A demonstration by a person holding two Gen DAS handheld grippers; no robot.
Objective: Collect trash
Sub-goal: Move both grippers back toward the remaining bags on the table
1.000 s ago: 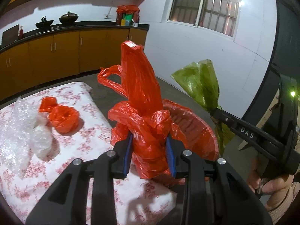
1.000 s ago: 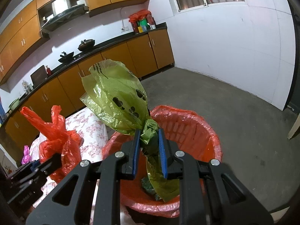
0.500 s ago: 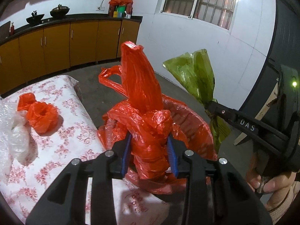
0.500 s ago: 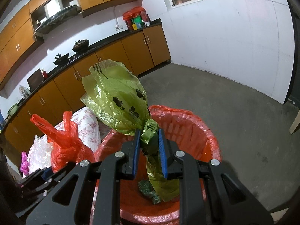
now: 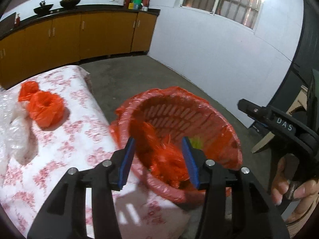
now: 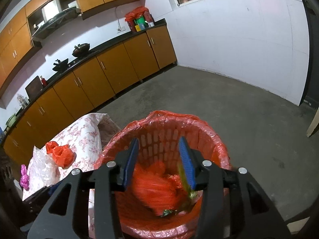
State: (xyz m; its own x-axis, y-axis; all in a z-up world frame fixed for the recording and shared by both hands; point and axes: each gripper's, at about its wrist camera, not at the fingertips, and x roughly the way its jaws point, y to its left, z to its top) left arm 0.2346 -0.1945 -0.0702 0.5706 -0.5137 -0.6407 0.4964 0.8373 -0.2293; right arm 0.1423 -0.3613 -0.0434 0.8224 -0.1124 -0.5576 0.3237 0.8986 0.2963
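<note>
Both claws stand over the lined bin (image 5: 217, 115), jaws apart and nothing between the pads. The left claw (image 5: 159, 159) and the right claw (image 6: 157, 163) have just been opening. The red bag (image 6: 153, 191) now lies inside the bin, blurred in both views. The green bag (image 6: 184, 179) hangs just beside the right claw's right-hand pad, partly hidden; whether it has fully cleared that pad cannot be told.

Judgement: this is the release step. To do it well, hold both claws wide above the bin until the green bag is seen to drop, then lift straight off the bin rim without snagging the liner.

Outstanding: a second red bag (image 5: 46, 109) and clear wrap (image 5: 12, 127) lie on the flowered surface (image 5: 79, 139) beside the bin.
</note>
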